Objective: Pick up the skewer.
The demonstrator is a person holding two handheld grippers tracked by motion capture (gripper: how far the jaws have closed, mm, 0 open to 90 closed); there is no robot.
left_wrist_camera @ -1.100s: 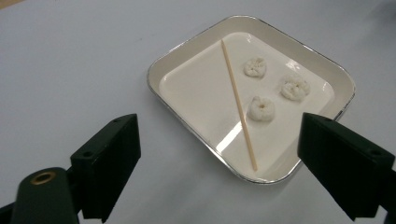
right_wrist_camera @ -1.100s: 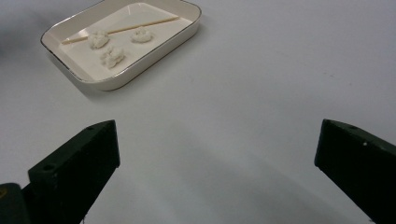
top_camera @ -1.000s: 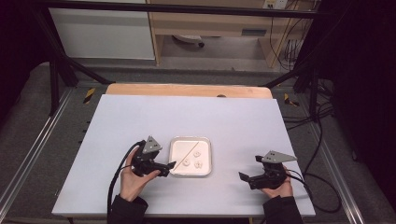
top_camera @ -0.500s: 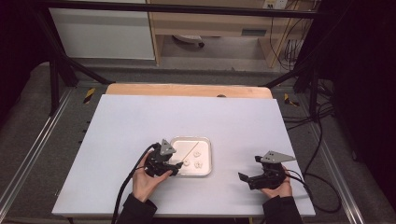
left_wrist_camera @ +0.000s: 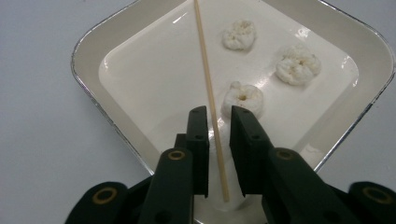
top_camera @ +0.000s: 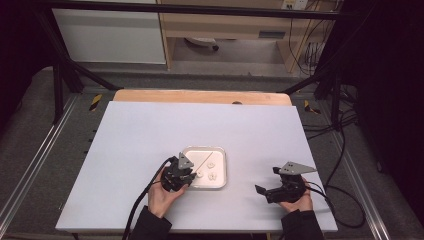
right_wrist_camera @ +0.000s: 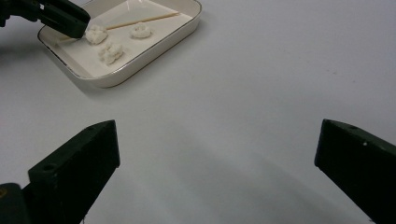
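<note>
Since a second ago, left gripper [left_wrist_camera: 215, 122] reached the tray [left_wrist_camera: 93, 42], fingers closing around the skewer [left_wrist_camera: 208, 79], not yet gripping; light, thin, brittle—pinch near its end. Right gripper [right_wrist_camera: 215, 172] released.

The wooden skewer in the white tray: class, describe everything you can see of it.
The wooden skewer is a thin, straight, pale stick, like bamboo. It lies slanted across the white tray, beside three white lumps but apart from them. Its near end sits between the jaws of the left gripper, which have just been closing around it; a narrow gap shows on each side, so the pads do not yet press on it. Its far end runs past the picture's top edge.
</note>
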